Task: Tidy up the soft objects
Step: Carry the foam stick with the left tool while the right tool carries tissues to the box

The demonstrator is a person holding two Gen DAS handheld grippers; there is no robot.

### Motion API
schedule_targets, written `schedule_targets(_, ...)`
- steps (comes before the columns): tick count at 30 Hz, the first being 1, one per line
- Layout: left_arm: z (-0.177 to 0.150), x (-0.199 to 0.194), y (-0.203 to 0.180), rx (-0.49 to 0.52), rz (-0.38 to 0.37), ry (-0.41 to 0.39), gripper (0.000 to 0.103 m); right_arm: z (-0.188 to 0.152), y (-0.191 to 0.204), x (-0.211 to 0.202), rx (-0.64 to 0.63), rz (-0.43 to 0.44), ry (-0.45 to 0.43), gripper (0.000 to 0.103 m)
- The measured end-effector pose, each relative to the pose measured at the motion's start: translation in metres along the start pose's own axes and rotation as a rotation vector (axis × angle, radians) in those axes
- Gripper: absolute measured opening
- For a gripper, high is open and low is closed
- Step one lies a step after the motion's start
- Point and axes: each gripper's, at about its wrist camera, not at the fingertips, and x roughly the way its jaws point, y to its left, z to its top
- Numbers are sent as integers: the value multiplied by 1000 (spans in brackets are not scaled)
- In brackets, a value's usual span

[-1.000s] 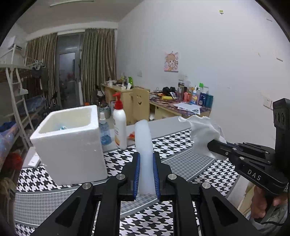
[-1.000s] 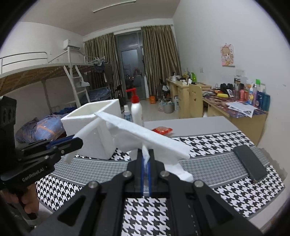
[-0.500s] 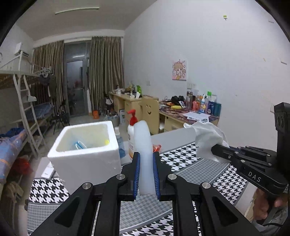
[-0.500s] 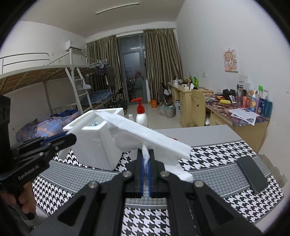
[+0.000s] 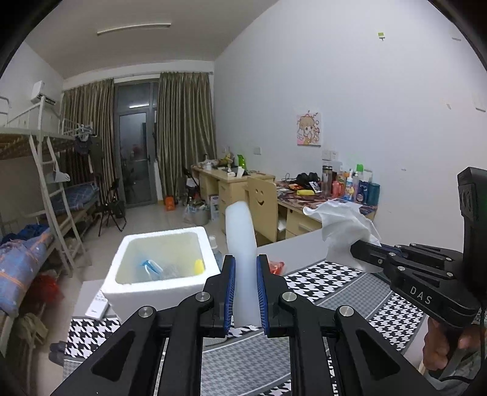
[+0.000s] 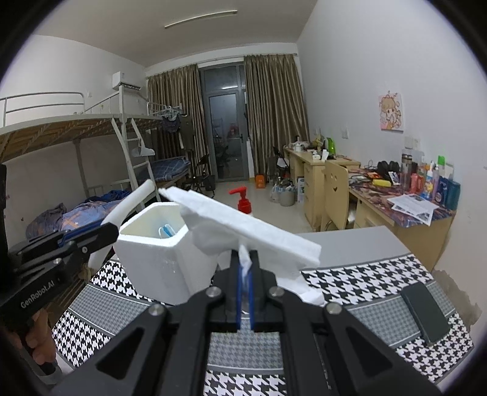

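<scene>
Left wrist view, left gripper point(image 5: 246, 292) clamped on white folded foam sheet point(image 5: 241, 243), right gripper point(image 6: 244, 292) clamped on its other end, white styrofoam box point(image 5: 158, 268) at 10 o'clock on houndstooth table point(image 5: 334, 286).

White walls point(image 5: 350, 91) are enclosing the room. Brown curtains point(image 6: 274, 115) are flanking a dark glass door point(image 6: 225, 137). A metal bunk bed point(image 6: 76, 134) is standing left; cluttered wooden desks point(image 6: 395, 198) are lining the right wall. A ceiling tube light point(image 6: 201, 19) is glowing.
</scene>
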Motion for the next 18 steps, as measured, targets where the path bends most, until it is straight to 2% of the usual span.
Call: schedule_targets(18,13,26,21,12,57,-4,15,26,22,29,-77,-4,11,5)
